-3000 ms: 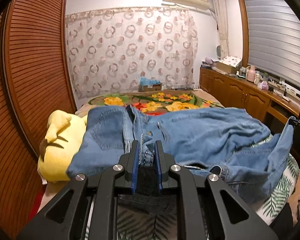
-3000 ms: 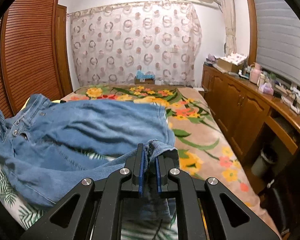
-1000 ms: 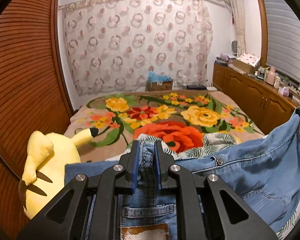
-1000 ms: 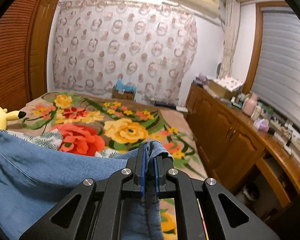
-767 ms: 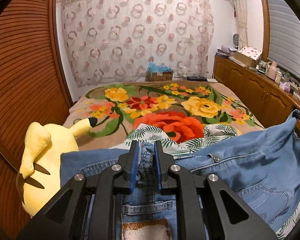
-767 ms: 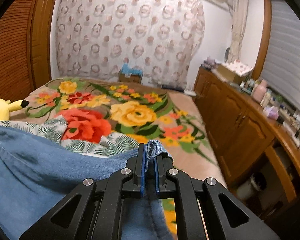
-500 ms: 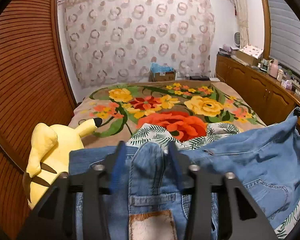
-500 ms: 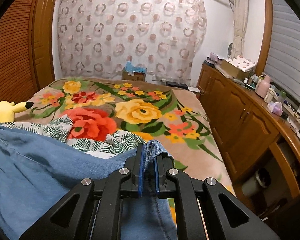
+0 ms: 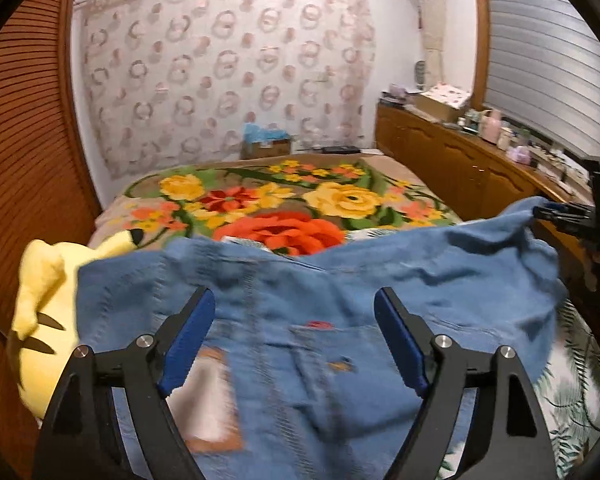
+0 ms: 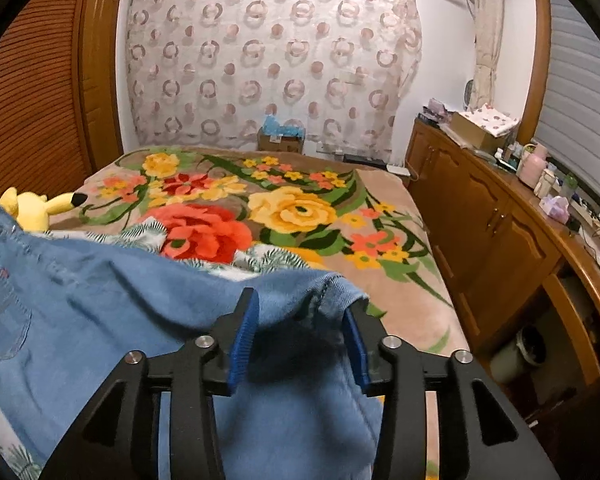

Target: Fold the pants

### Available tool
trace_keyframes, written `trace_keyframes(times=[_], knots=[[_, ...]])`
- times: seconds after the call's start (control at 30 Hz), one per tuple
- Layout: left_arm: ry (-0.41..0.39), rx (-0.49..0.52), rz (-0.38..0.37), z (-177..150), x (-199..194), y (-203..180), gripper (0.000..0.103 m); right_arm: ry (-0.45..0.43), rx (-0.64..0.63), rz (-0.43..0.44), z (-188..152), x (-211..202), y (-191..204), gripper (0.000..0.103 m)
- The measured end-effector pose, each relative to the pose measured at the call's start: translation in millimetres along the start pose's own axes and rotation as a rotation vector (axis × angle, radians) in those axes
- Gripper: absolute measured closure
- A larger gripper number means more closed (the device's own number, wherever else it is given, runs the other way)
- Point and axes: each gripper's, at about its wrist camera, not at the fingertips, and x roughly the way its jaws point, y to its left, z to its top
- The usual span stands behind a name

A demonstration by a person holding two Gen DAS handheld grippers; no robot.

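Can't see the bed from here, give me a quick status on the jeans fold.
Left hand-held gripper open, right hand-held gripper open. Jeans released, draped on bed. Yellow plush toy touching their left edge.

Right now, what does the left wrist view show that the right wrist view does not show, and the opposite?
Only the left wrist view shows the jeans' light patch label, a back pocket, and the right gripper seen from outside at the far denim edge. Only the right wrist view shows the bin under the counter and the wooden door. Both show the jeans, open jaws, the yellow plush toy, the floral blanket and the ring-patterned curtain.
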Motion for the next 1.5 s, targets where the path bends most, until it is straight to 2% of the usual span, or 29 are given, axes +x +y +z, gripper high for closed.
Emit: trace_keyframes(times=[0.07, 0.2, 0.37, 0.5, 0.67, 0.8, 0.97, 1.03, 1.13, 1.17, 1.3, 1.5], knots=[[0.008, 0.000, -0.034, -5, -1, -11, 0.021, -0.001, -0.002, -0.008, -2, -7, -3, 0.053], [0.019, 0.023, -0.055, -14, 1, -30, 0.021, -0.001, 0.032, 0.002, -1, -20, -12, 0.047], [0.054, 0.050, -0.084, -29, 12, -49, 0.021, 0.011, 0.062, -0.018, -19, -32, -14, 0.046], [0.078, 0.073, -0.102, -39, 22, -57, 0.021, 0.089, 0.078, -0.019, -42, -22, -21, 0.046], [0.113, 0.071, -0.115, -51, 34, -57, 0.021, 0.152, 0.164, 0.000, -61, -8, -42, 0.046], [0.141, 0.065, -0.116, -55, 40, -57, 0.021, 0.172, 0.209, 0.043, -61, 1, -50, 0.046], [0.152, 0.057, -0.122, -56, 45, -58, 0.021, 0.210, 0.207, 0.077, -55, 10, -57, 0.046], [0.161, 0.062, -0.114, -57, 47, -60, 0.021, 0.221, 0.200, 0.080, -55, 11, -59, 0.055], [0.170, 0.076, -0.101, -58, 50, -63, 0.021, 0.237, 0.187, 0.094, -54, 6, -62, 0.082], [0.171, 0.076, -0.101, -58, 50, -64, 0.021, 0.238, 0.178, 0.099, -53, 5, -62, 0.087], [0.174, 0.071, -0.104, -58, 52, -64, 0.021, 0.198, 0.163, 0.090, -48, -12, -66, 0.095], [0.175, 0.070, -0.106, -58, 51, -64, 0.021, 0.101, 0.135, 0.042, -34, -63, -73, 0.096]])
